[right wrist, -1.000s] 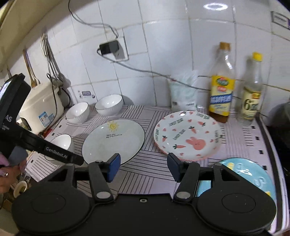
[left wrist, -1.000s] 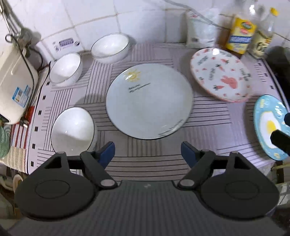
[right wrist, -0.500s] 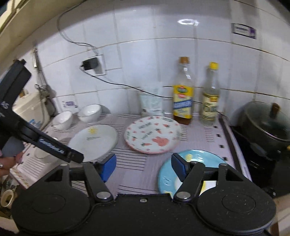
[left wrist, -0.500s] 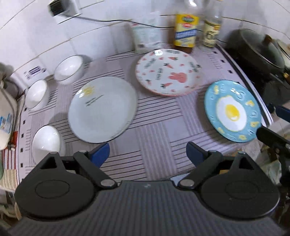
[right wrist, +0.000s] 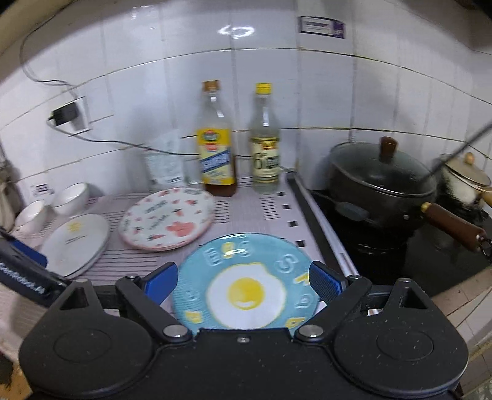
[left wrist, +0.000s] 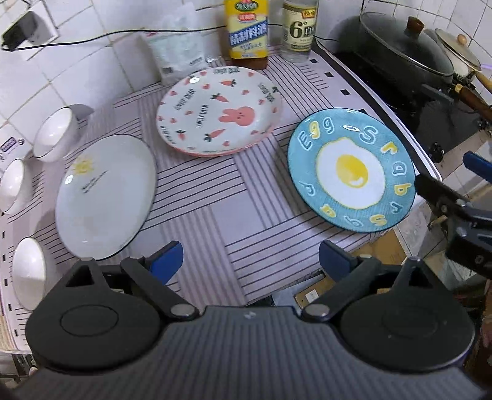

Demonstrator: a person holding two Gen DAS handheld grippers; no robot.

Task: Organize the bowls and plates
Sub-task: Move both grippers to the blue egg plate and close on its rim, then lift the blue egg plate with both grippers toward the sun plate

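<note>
Three plates lie on the striped counter mat (left wrist: 233,212): a white sun plate (left wrist: 104,197) at left, a pink rabbit plate (left wrist: 218,110) at the back, a blue egg plate (left wrist: 350,169) at the right edge. Three white bowls (left wrist: 53,135) (left wrist: 12,184) (left wrist: 29,274) sit along the left. My left gripper (left wrist: 250,261) is open and empty above the mat's front edge. My right gripper (right wrist: 244,277) is open, its fingers on either side of the blue egg plate (right wrist: 246,283), above it; contact cannot be told. It also shows in the left wrist view (left wrist: 446,190).
Two bottles (left wrist: 247,30) (left wrist: 299,27) and a bag (left wrist: 178,52) stand at the tiled back wall. A black lidded pot (right wrist: 381,181) and a small pot (right wrist: 464,178) sit on the stove at right. A charger and cable (right wrist: 64,114) hang on the wall.
Both grippers have swung right and lower. The blue egg plate now sits between my right gripper's fingers. The left view has shifted from the white plate toward the blue plate.
</note>
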